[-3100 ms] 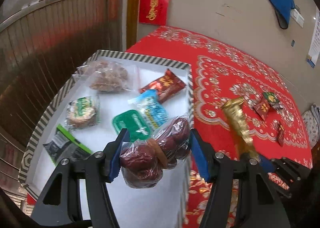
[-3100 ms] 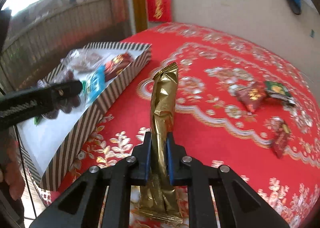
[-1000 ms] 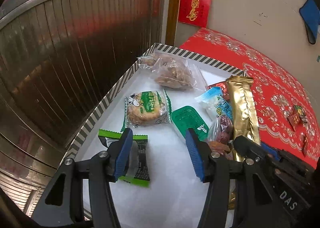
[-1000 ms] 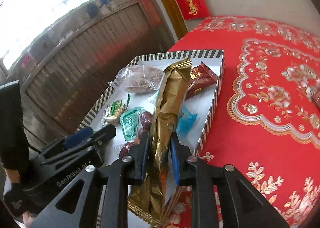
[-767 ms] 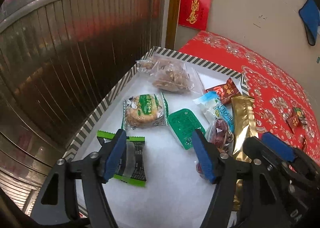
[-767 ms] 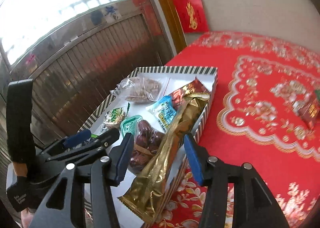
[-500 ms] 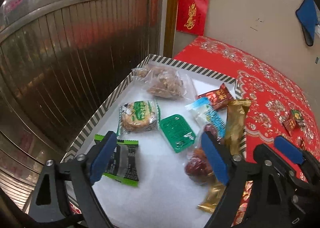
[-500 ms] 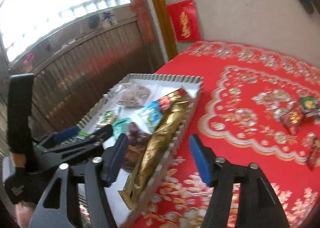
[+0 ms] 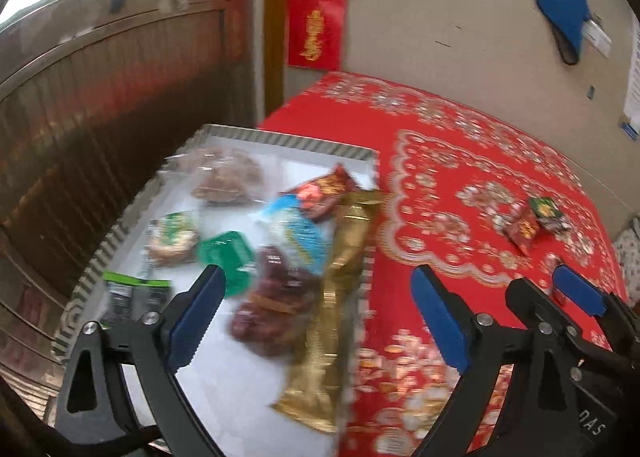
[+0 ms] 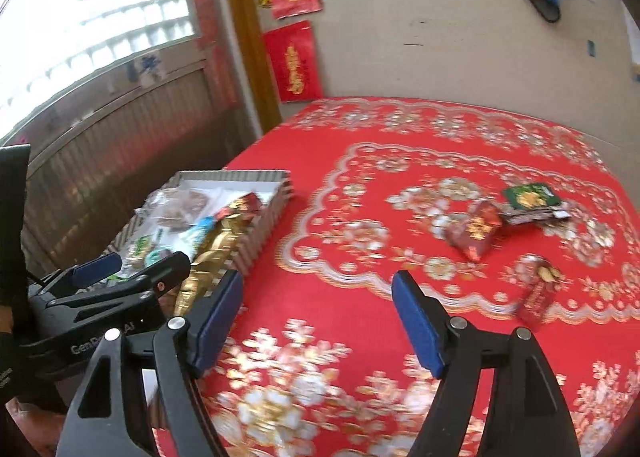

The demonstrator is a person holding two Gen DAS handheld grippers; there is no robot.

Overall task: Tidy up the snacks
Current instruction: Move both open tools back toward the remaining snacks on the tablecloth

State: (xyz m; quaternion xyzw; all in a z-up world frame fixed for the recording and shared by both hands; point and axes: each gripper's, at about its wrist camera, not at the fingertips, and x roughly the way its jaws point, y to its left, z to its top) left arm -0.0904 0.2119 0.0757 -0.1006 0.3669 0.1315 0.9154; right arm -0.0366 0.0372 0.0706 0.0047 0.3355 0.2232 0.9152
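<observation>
Several snacks fill striped tray; gold bar along its right wall. Three packets loose on red cloth. Left gripper, right gripper both spread, empty.

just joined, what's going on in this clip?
A person is sorting snacks into a striped tray with two hand-held grippers. Right now neither holds anything: the left hand-held gripper and right hand-held gripper are both open. The gold packet lies along the tray's right side, next to the bag of red dates and other packets. Three small snacks, among them a red packet and a green one, still sit on the red tablecloth.
</observation>
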